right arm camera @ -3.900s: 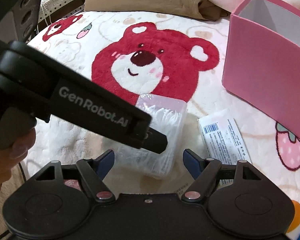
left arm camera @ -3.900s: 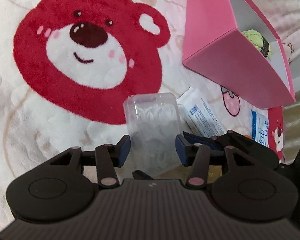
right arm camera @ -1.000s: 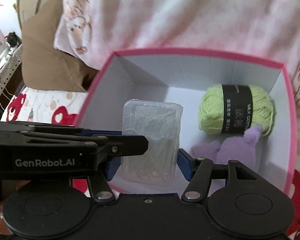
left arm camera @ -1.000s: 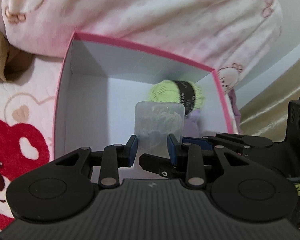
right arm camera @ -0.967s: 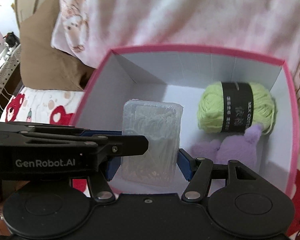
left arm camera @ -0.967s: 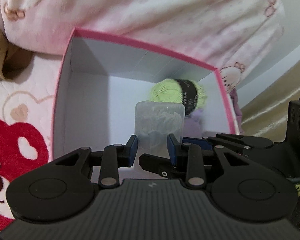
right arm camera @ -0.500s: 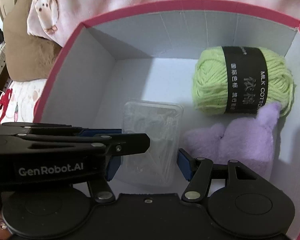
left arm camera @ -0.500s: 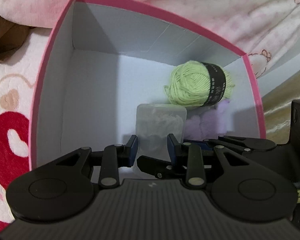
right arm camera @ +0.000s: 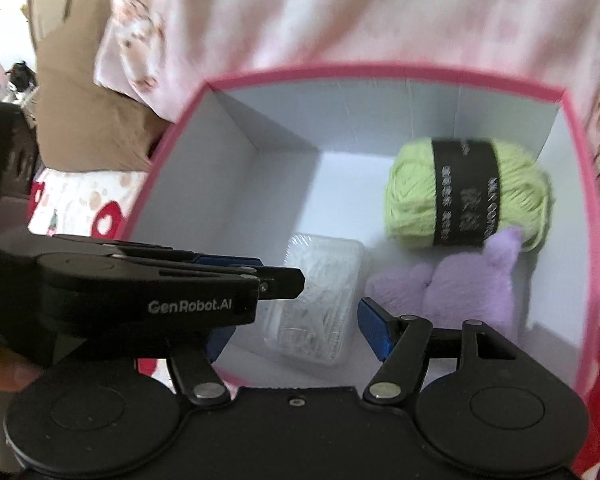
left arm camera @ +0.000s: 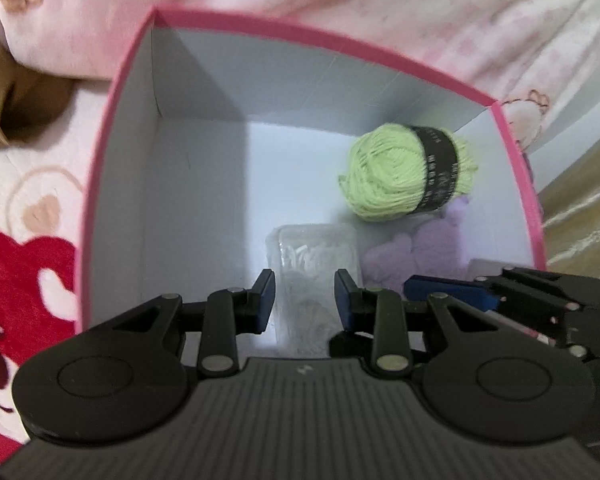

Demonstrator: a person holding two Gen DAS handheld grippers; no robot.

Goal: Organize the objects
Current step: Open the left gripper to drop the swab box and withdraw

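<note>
Left jaws tight on case (left arm camera: 312, 264); bear blanket (left arm camera: 32, 272) beside.

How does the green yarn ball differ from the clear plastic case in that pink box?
The round green yarn ball is soft, opaque and wrapped in a black paper band; the clear rectangular plastic case is hard-sided, see-through and flat. The yarn sits nearer the far wall, the case nearer the tools. Both lie inside the pink cardboard box.

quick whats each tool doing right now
left tool: closed on the clear plastic box
right tool: open, jaws have just been opening; the box sits between them, not gripped
</note>
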